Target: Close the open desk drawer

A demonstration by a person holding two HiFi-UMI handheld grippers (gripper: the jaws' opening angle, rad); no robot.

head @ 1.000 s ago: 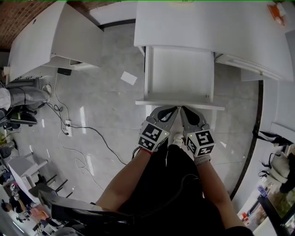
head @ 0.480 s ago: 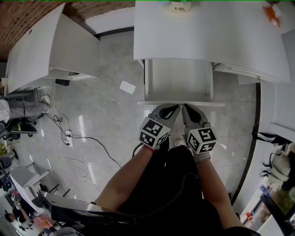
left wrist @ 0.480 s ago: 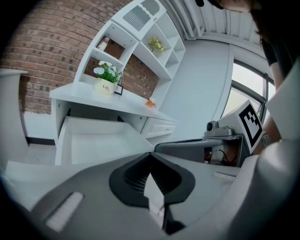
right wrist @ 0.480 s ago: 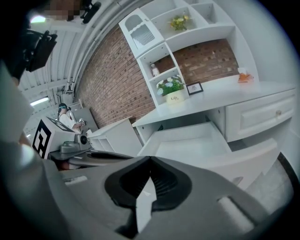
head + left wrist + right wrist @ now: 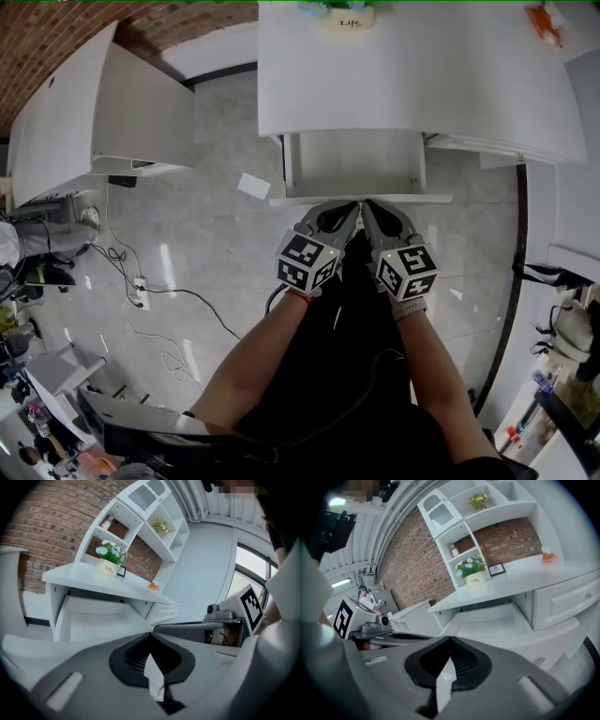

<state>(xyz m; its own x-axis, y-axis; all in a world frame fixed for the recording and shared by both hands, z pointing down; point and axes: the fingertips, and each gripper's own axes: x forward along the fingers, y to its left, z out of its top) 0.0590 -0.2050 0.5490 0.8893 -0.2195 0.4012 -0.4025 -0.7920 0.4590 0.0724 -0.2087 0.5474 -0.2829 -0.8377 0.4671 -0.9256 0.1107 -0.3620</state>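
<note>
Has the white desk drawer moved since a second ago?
Yes. The white desk drawer has slid further under the white desktop: less of its floor shows past the desktop's edge. The shut left gripper and right gripper are at its front panel.

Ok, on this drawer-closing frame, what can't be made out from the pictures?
1. Back of the drawer: head view, hidden under the desktop.
2. Whether the left gripper and right gripper touch the drawer front: too small in the head view, and their own jaw bodies block both gripper views.
3. Orange item on the desktop: too small in every view.
</note>
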